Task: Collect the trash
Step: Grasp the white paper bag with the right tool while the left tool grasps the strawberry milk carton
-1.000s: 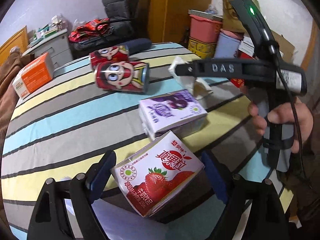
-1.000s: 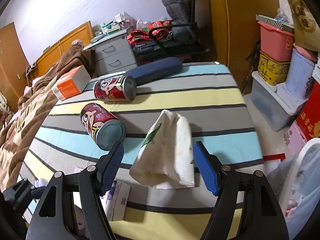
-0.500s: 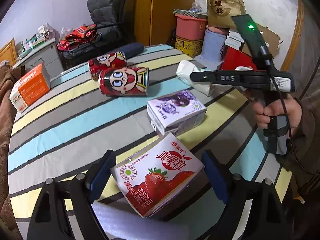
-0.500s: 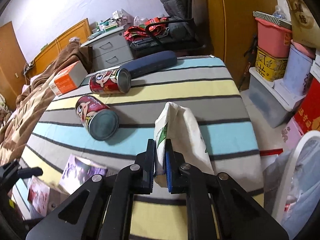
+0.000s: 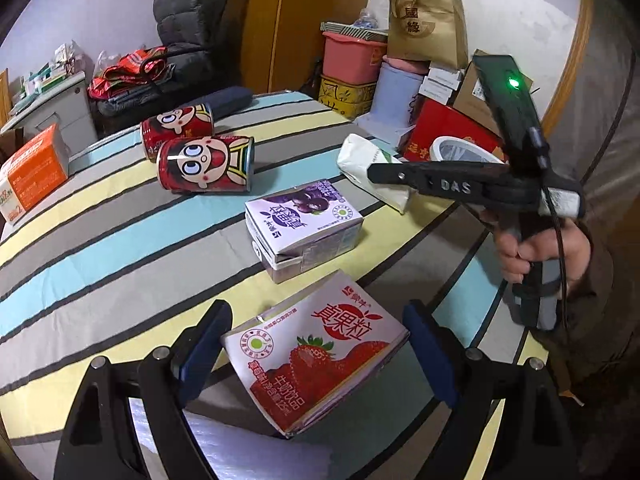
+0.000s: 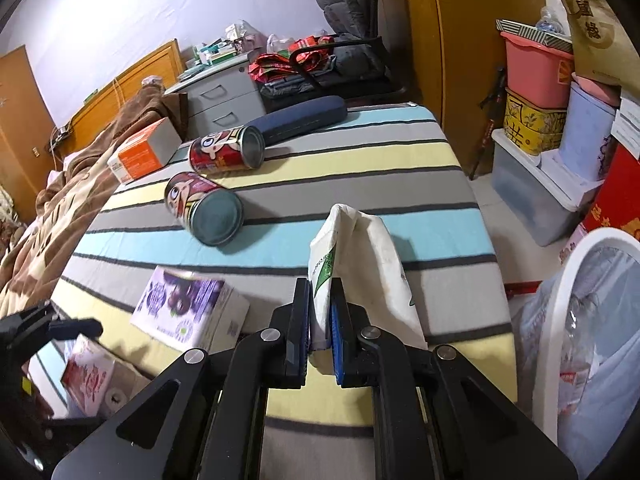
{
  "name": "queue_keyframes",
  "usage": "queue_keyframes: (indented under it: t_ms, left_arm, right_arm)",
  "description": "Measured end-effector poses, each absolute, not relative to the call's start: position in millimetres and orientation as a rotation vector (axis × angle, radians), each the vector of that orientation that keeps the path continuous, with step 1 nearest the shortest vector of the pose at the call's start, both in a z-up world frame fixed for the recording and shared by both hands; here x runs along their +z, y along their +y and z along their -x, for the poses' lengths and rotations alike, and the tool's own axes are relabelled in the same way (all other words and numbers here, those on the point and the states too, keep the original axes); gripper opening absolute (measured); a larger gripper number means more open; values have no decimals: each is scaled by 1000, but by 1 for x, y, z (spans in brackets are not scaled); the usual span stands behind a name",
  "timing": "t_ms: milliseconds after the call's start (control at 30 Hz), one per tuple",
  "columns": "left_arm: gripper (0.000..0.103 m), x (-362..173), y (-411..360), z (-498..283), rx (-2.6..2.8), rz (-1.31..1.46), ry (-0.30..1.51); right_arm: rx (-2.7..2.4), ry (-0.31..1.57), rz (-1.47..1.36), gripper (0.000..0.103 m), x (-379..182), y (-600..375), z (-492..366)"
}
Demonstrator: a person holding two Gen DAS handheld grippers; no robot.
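My right gripper (image 6: 320,320) is shut on the near end of a crumpled white paper bag (image 6: 360,248) with green print, which rises off the striped table (image 6: 360,152). From the left wrist view that gripper (image 5: 384,172) shows side-on with the bag (image 5: 360,156) in its tips and a hand on its grip. My left gripper (image 5: 312,306) holds a strawberry milk carton (image 5: 316,360), its pads against the carton's two corners. A purple carton (image 5: 304,224) and two red cartoon cans (image 5: 204,164) lie further out. A white-rimmed bin (image 6: 580,320) lined with clear plastic stands right of the table.
An orange box (image 5: 32,172) and a dark blue case (image 6: 300,120) rest at the table's far side. Stacked storage boxes (image 6: 536,68) and a red box (image 5: 444,128) crowd the floor on the right. A chair (image 6: 352,40) and grey drawers (image 6: 224,92) stand behind.
The right jaws, open around the white bag one second ago, have shut on it and pinched it upright. The left wrist view has swung; the strawberry carton stayed between its jaws.
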State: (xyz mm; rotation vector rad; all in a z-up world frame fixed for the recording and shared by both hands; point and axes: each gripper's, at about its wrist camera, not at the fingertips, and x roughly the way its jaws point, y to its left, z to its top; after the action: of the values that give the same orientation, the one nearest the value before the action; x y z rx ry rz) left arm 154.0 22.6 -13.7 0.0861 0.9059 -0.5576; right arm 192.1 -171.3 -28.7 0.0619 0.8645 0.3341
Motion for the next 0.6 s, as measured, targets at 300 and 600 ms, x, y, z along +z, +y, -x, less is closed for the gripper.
queue_keyframes:
  t_ms: [300,600]
  left_arm:
    - [98,-11,3,-146,-590,-89,867]
    - [98,-6,5,-128,-535,-170,873]
  right_arm:
    - [313,856,-94,9,-28,-180,-181]
    - [320,842,-110,9,-27,-185,-168]
